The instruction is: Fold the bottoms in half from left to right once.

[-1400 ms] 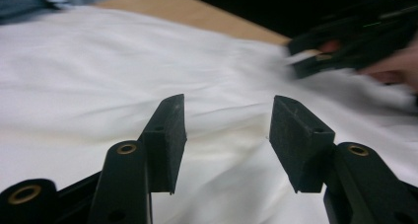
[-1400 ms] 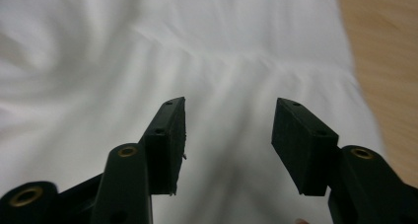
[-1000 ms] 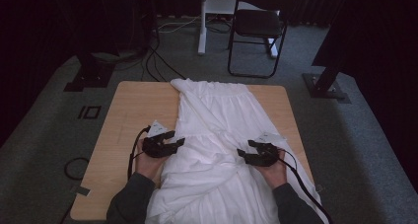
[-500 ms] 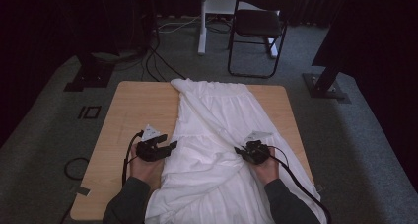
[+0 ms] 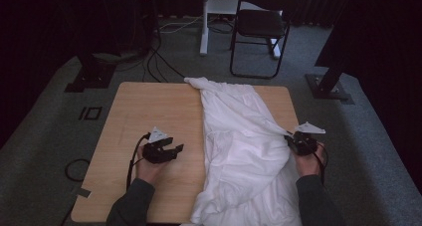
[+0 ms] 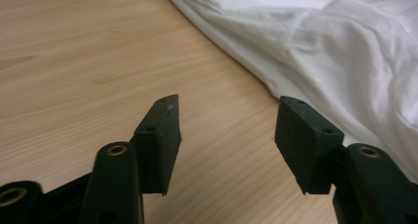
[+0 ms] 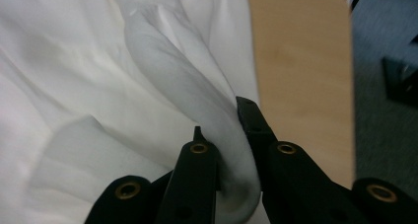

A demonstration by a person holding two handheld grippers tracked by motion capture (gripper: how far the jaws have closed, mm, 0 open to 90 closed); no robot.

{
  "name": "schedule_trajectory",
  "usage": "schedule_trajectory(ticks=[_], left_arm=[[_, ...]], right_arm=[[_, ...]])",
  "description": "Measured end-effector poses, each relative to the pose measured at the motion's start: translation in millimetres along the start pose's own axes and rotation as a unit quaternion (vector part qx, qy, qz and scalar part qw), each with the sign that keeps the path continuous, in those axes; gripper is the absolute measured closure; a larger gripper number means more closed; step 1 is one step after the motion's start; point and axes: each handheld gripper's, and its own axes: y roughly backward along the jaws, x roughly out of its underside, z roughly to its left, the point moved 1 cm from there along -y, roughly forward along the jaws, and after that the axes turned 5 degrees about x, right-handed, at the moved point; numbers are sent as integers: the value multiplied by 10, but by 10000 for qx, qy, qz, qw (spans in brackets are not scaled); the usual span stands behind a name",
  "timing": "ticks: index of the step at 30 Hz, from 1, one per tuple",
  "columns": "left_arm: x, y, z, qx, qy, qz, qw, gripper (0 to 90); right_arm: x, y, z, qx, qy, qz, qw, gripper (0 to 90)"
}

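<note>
Setting: a light wooden table [image 5: 149, 111] seen from above, on grey carpet, with a black folding chair [image 5: 261, 27] beyond its far edge.
Cloth: a large white garment [image 5: 239, 146] lies crumpled along the right half of the table, running from the far edge to the near edge, where it hangs over. Its left border lies on bare wood.
Left hand: the person's left forearm, in a dark sleeve, comes in from the bottom of the high view, and the hand rests low over the bare wood on the table's near left part.
Left gripper: the left gripper [image 6: 226, 135] points rightward toward the cloth's edge, near it but apart. Its jaws stand partly open with nothing between them, just wood grain below.
Right hand: the right forearm reaches up from the bottom right, with the hand at the table's right edge, beside the cloth.
Right gripper: the right gripper [image 7: 224, 125] has its jaws pinched tight on a bunched fold of the white garment. In the high view a taut ridge of fabric runs from the cloth's middle out to this gripper [image 5: 301, 141].
</note>
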Motion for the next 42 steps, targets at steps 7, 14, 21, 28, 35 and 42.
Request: schedule_trajectory(ticks=[7, 14, 21, 28, 35, 42], left_arm=[[-88, -476, -489, 461, -492, 396, 9969, 403], [-10, -875, -848, 653, -1111, 1069, 9859, 665], [-108, -859, -681, 196, -1467, 1367, 9795, 881], [-201, -758, -50, -851, -1037, 1420, 9807, 894], [-335, -692, 573, -1713, -514, 1613, 9706, 896], [-400, -743, 747, -1876, -214, 1468, 9710, 883]], right_arm=[[330, -274, -14, -212, -173, 375, 9989, 854], [393, -308, 13, -324, -234, 423, 9983, 849], [381, -294, 134, -619, -391, 491, 9961, 845], [265, -371, 443, -867, -102, 484, 9950, 839], [54, -562, 719, -1079, -122, 578, 9924, 835], [-310, -1010, 635, -561, -131, 699, 9959, 834]])
